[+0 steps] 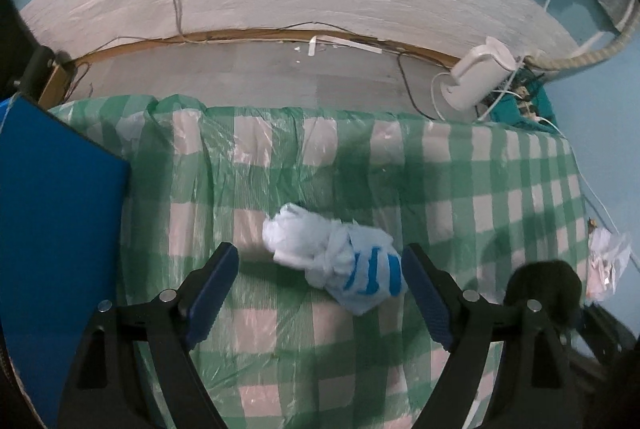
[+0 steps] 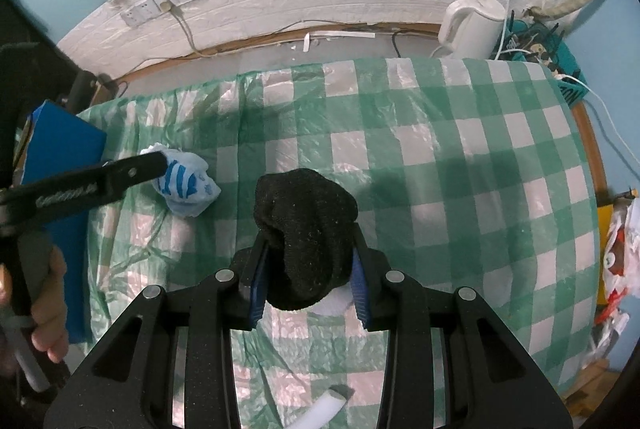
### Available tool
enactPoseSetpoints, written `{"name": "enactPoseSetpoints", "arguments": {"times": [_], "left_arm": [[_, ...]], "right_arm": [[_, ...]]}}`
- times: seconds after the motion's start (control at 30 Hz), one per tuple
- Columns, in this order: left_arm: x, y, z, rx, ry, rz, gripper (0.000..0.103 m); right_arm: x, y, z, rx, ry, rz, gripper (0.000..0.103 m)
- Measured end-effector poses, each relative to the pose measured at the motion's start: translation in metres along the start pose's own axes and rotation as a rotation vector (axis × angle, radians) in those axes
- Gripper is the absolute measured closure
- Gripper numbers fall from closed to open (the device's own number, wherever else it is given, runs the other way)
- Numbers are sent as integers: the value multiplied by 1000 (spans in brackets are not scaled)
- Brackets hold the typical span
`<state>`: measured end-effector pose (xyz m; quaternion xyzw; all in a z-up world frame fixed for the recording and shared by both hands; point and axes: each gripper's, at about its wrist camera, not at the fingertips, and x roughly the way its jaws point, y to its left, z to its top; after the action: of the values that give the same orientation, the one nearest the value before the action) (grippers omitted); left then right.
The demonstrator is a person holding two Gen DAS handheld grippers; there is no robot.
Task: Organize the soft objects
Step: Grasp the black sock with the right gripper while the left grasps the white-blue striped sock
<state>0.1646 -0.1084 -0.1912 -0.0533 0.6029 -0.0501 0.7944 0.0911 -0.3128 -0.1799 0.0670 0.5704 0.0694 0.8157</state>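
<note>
On the checked surface (image 1: 460,165) a white-and-blue sock bundle (image 1: 340,261) lies between our wide-open left gripper (image 1: 320,289). Our right gripper (image 2: 308,273) clamps a black sock (image 2: 306,229) above the surface. Neither is put away yet, we judge.

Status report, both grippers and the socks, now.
Left gripper open, jaws astride the white-and-blue sock bundle on the checked cloth. Right gripper shut on the black sock. Nothing blocking.
</note>
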Motion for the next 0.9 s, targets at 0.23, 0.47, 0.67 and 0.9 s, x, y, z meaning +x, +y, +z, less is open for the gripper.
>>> {"name": "enactPoseSetpoints", "arguments": {"times": [0.23, 0.47, 0.67, 0.9], "left_arm": [[21, -3, 6, -34, 53, 2, 18], [39, -3, 2, -58, 101, -23, 19], [37, -8, -4, 22, 96, -21, 48], [10, -1, -13, 84, 22, -4, 50]], "right_arm": [[3, 2, 4, -5, -2, 8, 69], [4, 4, 9, -7, -5, 19, 69], [5, 4, 9, -6, -2, 21, 69], [2, 12, 10, -23, -7, 27, 69]]}}
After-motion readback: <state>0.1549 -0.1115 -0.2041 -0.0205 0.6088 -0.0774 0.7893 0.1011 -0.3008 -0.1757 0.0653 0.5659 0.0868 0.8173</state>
